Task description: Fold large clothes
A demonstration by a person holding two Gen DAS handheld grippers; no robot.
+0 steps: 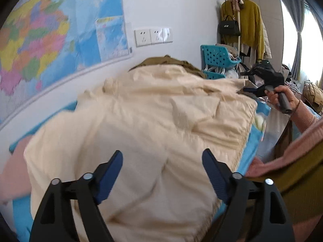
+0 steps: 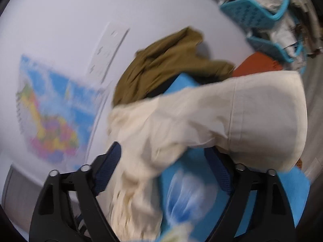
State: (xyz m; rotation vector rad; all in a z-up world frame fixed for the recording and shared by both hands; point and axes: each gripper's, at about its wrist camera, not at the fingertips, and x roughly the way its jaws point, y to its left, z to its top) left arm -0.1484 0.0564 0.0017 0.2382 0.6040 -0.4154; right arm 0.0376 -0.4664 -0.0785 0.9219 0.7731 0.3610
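Observation:
A large cream padded jacket (image 1: pixel 153 121) lies bunched on a blue cloth (image 1: pixel 247 147) on the table by the wall. My left gripper (image 1: pixel 162 157) is open and empty just above its near part. My right gripper (image 2: pixel 163 153) is open; a cream sleeve or fold (image 2: pixel 252 111) hangs across its fingers, not pinched. It also shows in the left wrist view (image 1: pixel 262 86), held in a hand at the jacket's far right edge. An olive garment (image 2: pixel 161 66) lies behind the jacket.
A map (image 1: pixel 50 40) and wall sockets (image 1: pixel 153 36) are on the wall behind. Blue plastic baskets (image 1: pixel 220 58) with clothes stand at the back right, beside a coat rack with a mustard sweater (image 1: pixel 250 26). An orange item (image 2: pixel 256 64) lies near the baskets.

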